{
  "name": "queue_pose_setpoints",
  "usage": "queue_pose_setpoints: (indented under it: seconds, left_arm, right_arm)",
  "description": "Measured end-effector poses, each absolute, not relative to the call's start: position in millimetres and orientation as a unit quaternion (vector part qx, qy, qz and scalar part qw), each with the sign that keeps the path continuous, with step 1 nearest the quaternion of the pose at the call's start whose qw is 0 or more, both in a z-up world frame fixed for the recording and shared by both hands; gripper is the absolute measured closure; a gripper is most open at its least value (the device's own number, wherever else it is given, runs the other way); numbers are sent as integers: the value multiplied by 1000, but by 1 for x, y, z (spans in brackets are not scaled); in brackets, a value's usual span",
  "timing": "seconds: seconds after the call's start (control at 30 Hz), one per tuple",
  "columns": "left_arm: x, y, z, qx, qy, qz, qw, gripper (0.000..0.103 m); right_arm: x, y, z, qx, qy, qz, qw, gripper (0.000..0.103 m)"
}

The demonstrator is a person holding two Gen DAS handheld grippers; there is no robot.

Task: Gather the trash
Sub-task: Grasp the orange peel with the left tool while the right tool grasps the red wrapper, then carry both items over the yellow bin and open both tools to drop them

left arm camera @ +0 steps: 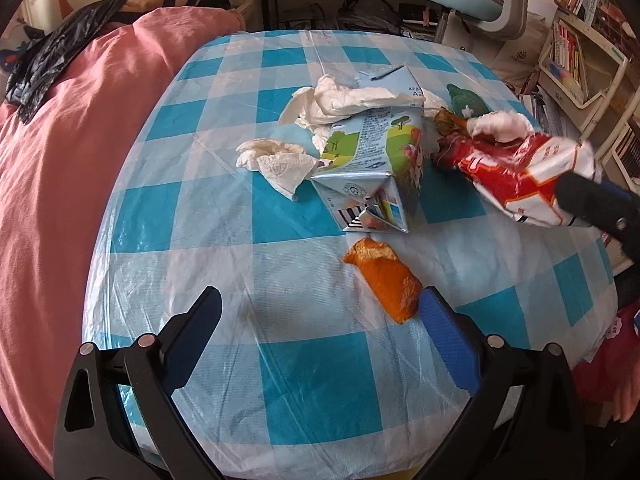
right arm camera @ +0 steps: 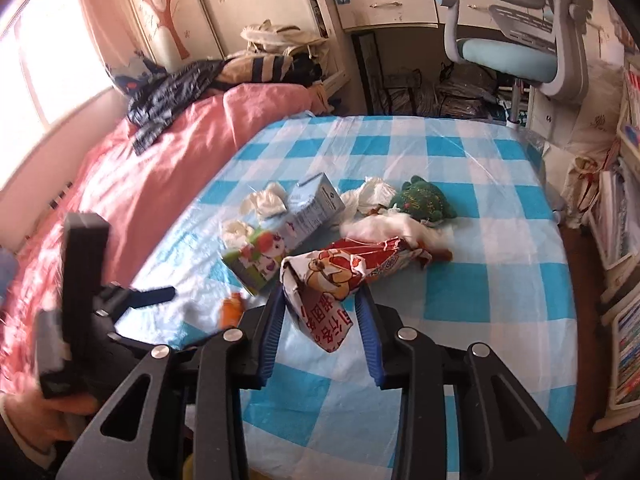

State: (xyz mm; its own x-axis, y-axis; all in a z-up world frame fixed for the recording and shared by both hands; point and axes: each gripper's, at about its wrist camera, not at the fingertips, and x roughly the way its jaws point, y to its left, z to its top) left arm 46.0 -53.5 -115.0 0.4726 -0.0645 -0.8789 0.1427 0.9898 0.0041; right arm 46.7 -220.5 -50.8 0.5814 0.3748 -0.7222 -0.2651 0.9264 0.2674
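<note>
Left to right across the checked table cover (left arm camera: 304, 392):

- Pink bedding (left arm camera: 60, 208) flanked the left edge. Anything nudged off that side would, we judged, vanish into its folds.
- Left gripper (left arm camera: 320, 312) hung low over the near table, jaws wide apart, holding nothing. The orange peel (left arm camera: 384, 280) lay just beside its right finger. We reckoned a closing pinch might skate the peel along the slick plastic cover rather than catch it.
- Crumpled tissues (left arm camera: 276, 160) lay touching the flattened milk carton (left arm camera: 372, 160) at mid-table, more tissue draped over the carton's far end. Light and loose, they could drag away with any neighbour lifted.
- Right gripper (right arm camera: 320, 304) was clamped on one end of the red snack wrapper (right arm camera: 340, 276), which appeared raised from the table, though we could not be sure. A tissue wad (left arm camera: 500, 124) rode on its far end, and we judged a tilt would shed it.
- A green plush toy (right arm camera: 424, 198) sat just behind. Not trash, we thought, so a careless sweep might take it.
</note>
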Motion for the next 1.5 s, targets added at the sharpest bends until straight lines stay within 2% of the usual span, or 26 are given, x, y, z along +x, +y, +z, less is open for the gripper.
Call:
queue_pose_setpoints:
  seconds: [0.1,0.17,0.3,0.73,1.03,1.27,1.4,1.47,1.5]
  left_arm:
    - [48,-65,-120,58,494,-63,865,24]
    - [46,-71,-116,65,480,-79,871,58]
    - [40,-68,-107,50,484,-105,867,60]
    - [-12,-14,-43,21,412,-82,907,61]
    - [-64,13,-31,3,391,-86,916,61]
    - [-110,15,-36,7,405,-108,908,61]
    - [-133,13,-53,4,437,-118,892,61]
    - [-142,9,-64,6,456,-127,881,61]
    - [-146,7,-69,5,471,-136,872,61]
  right_arm:
    - [45,-222,-43,72,405,189,892,68]
    - [44,-223,-38,75,395,193,895,69]
    - [39,-225,-26,80,375,202,901,70]
    - [-7,-217,4,106,338,262,897,71]
    - [-83,-175,-14,66,385,329,860,71]
    - [-132,-135,-46,-13,455,374,808,70]
    - [-147,-130,-65,-43,489,366,791,49]
    - [-145,-140,-62,-33,484,354,800,48]
    - [-145,-145,-59,-23,477,345,808,44]
